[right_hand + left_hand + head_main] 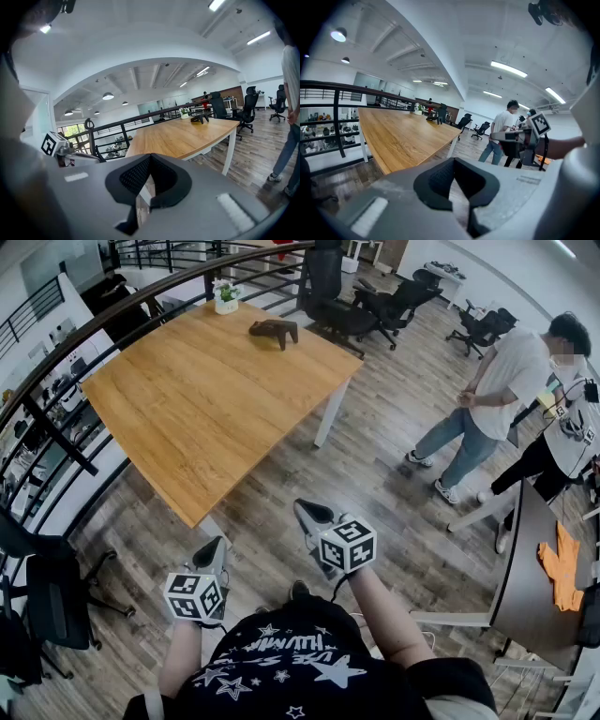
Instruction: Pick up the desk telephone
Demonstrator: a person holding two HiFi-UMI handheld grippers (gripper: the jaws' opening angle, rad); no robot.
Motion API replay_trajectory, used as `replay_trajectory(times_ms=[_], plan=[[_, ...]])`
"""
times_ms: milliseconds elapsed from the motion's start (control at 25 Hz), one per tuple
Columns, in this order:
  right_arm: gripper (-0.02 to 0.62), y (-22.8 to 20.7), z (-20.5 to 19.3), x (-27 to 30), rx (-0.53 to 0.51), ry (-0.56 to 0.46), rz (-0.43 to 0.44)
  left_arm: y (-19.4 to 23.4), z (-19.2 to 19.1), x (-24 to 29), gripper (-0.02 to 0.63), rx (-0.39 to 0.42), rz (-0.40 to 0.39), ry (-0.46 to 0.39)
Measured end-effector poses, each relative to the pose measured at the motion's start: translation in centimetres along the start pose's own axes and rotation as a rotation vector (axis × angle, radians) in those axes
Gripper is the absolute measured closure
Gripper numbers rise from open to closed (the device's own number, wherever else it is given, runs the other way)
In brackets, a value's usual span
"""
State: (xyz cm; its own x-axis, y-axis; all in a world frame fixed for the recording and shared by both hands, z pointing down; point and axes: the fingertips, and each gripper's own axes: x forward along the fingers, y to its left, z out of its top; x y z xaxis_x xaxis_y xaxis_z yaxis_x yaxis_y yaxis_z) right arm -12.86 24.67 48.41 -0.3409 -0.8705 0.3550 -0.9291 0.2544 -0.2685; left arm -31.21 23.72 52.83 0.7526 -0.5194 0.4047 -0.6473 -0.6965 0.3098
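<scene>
The dark desk telephone (273, 330) lies at the far end of a wooden table (197, 409); the right gripper view shows the telephone (201, 116) small in the distance. Both grippers hang over the wood floor, short of the table's near corner and far from the telephone. My left gripper (214, 554) points toward the table edge, jaws together with nothing between them (454, 160). My right gripper (309, 517) is shut and empty too (150, 157). The right gripper's marker cube (539, 123) shows in the left gripper view.
A small potted plant (226, 298) stands beyond the telephone. Black office chairs (328, 296) crowd the table's far side. A dark railing (56, 352) runs along the left. Two people (497, 381) stand right, beside a dark desk (525, 559) with an orange cloth (562, 568).
</scene>
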Motion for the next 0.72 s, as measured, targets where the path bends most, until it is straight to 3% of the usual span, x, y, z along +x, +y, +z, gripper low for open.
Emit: replay_trajectory(times_ms=[400,720], plan=[[0.598,0.3,0.6,0.0,0.011,-0.008,-0.028,0.1,0.9,-0.5,0.604,0.012,-0.015,-0.014],[0.597,0.9,-1.0,-0.2,0.016,0.011,-0.065,0.8,-0.9,-0.8,0.603,0.004,-0.033,0.018]])
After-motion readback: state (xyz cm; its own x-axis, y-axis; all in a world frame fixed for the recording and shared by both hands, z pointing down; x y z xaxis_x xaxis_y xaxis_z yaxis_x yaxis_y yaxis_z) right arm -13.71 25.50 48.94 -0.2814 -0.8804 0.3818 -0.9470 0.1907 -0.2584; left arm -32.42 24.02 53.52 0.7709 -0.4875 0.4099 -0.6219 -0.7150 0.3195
